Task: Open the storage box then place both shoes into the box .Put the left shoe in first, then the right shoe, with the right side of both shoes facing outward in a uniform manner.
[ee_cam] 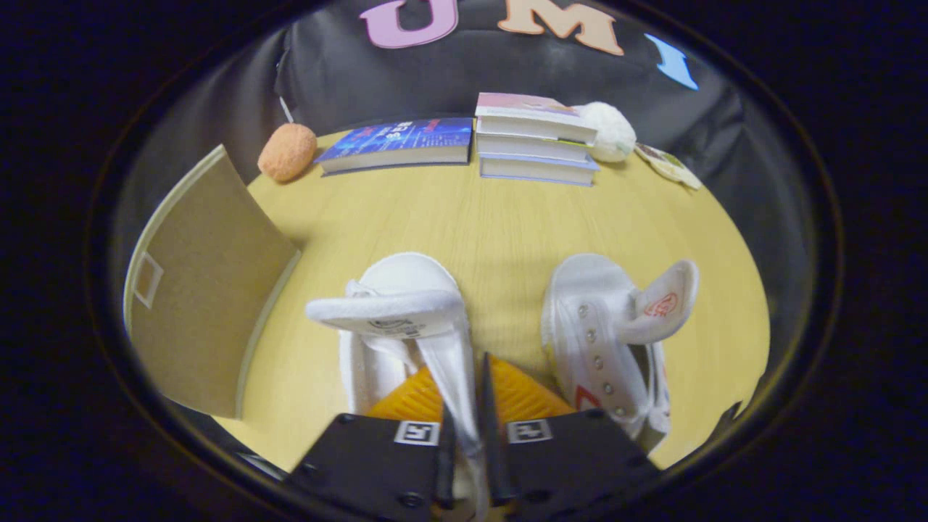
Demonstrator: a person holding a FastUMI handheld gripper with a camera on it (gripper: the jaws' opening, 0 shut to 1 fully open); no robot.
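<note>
Two white canvas shoes lie toes-forward on the yellow table (pixel 500 232). My gripper (pixel 464 406) is shut on the right side wall of the left shoe (pixel 399 319), with that thin wall pinched between both fingers. This shoe's tongue is flipped up across its opening. The right shoe (pixel 609 333) sits just to the right of the fingers, apart from them, its tongue folded outward and its eyelets showing. The storage box's brown lid (pixel 203 290) stands tilted up to the left of the left shoe; the box body is mostly hidden.
Along the table's far edge sit an orange fuzzy ball (pixel 287 151), a flat blue book (pixel 399 145), a stack of three books (pixel 535 138), a white plush toy (pixel 615 130) and a small flat item (pixel 668 165). Bare tabletop lies between shoes and books.
</note>
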